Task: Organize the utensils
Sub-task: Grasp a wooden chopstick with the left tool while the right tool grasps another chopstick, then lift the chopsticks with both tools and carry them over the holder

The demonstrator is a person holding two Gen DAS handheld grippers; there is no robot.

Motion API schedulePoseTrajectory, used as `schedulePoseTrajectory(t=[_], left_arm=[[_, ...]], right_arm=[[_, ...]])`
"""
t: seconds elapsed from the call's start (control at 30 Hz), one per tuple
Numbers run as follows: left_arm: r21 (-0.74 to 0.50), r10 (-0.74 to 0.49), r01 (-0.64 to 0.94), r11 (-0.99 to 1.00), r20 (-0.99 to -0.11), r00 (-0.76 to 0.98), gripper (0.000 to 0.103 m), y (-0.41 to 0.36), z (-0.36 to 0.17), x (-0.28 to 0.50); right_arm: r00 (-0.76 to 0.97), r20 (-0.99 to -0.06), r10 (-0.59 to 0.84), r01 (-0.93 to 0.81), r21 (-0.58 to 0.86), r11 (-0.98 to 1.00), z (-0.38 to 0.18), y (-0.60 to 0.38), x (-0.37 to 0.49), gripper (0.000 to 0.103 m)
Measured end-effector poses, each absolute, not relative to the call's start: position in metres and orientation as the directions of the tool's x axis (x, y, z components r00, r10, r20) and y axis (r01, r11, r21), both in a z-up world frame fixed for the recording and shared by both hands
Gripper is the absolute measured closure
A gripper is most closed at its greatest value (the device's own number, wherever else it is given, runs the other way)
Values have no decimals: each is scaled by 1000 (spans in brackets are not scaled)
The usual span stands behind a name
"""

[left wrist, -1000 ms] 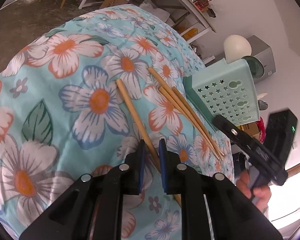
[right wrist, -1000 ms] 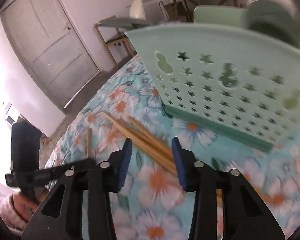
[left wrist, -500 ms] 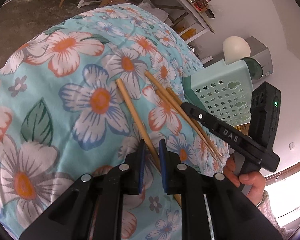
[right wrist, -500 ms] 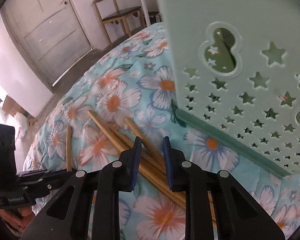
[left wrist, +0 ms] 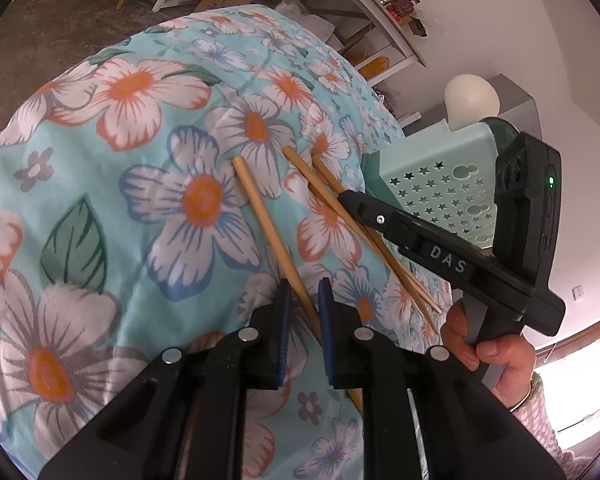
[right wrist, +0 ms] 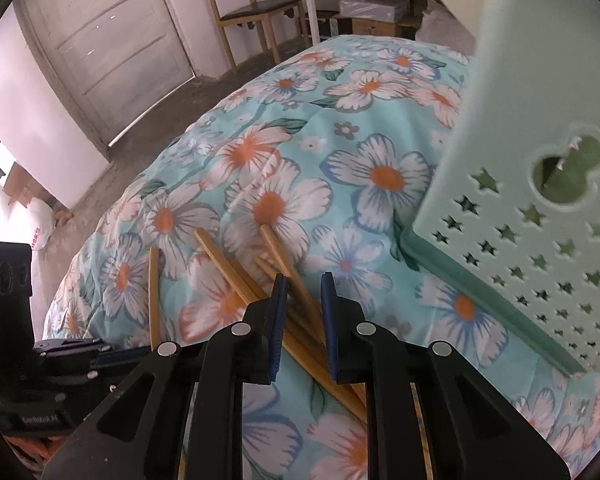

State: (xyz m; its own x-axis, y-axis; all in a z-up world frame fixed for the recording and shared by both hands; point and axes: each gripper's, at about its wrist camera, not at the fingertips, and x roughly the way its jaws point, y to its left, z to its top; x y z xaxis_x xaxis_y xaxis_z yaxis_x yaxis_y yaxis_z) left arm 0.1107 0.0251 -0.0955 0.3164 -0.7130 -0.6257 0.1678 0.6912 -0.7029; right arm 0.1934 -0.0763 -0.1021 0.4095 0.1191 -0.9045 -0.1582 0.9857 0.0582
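Observation:
Several wooden chopsticks lie on the floral cloth (left wrist: pixel 100 168). One chopstick (left wrist: pixel 260 208) runs slantwise between the blue pads of my left gripper (left wrist: pixel 302 284), which is shut on it low over the cloth. A loose bundle of chopsticks (right wrist: pixel 228 268) lies beside the mint-green basket (right wrist: pixel 520 160). My right gripper (right wrist: pixel 304 280) points steeply down over that bundle. Its jaws are closing with chopsticks between them, which still rest on the cloth. In the left wrist view the right gripper (left wrist: pixel 346 200) reaches in from the right, held by a hand (left wrist: pixel 496 356).
The green basket (left wrist: pixel 440 188), pierced with star holes, stands at the cloth's right side close to the bundle. A wooden chair (right wrist: pixel 256 4) and a door (right wrist: pixel 112 40) lie beyond the bed. Shelves (left wrist: pixel 372 12) and a white round object (left wrist: pixel 472 96) sit behind the basket.
My right gripper has come down and leftward onto the chopstick bundle, and its jaws have narrowed around it. The left gripper and its chopstick have stayed put.

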Motion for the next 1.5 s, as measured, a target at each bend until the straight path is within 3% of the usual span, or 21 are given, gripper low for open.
schedulePoseTrajectory(t=[0.23, 0.47, 0.63, 0.8, 0.97, 1.07, 1.27, 1.43, 1.5], left_arm=[[-700, -710, 167, 695, -629, 317, 90, 25, -94, 110], [-699, -708, 164, 696, -631, 318, 90, 22, -93, 112], [-700, -709, 163, 696, -631, 316, 90, 22, -93, 113], [-688, -701, 171, 705, -639, 318, 89, 21, -92, 113], [-683, -697, 167, 711, -651, 301, 89, 19, -87, 117], [-678, -692, 165, 716, -658, 297, 84, 20, -81, 119], [-653, -648, 108, 750, -692, 317, 82, 25, -76, 131], [-668, -645, 43, 743, -697, 313, 83, 22, -83, 147], [-676, -639, 7, 737, -694, 332, 88, 24, -83, 150]], right_arm=[[442, -890, 109, -185, 29, 982, -90, -72, 183, 99], [456, -881, 124, -131, 71, 989, -78, -93, 162, 99], [441, -879, 183, -31, 189, 982, -70, -123, 126, 99], [373, -905, 206, 51, 241, 969, -87, -138, 98, 99], [368, -901, 232, 60, 272, 961, -92, -143, 96, 93], [378, -895, 238, 48, 276, 960, -91, -142, 100, 88], [387, -883, 264, 57, 309, 949, -102, -147, 110, 89], [408, -869, 279, 66, 333, 940, -102, -154, 110, 98], [421, -860, 287, 61, 343, 937, -96, -160, 105, 98]])
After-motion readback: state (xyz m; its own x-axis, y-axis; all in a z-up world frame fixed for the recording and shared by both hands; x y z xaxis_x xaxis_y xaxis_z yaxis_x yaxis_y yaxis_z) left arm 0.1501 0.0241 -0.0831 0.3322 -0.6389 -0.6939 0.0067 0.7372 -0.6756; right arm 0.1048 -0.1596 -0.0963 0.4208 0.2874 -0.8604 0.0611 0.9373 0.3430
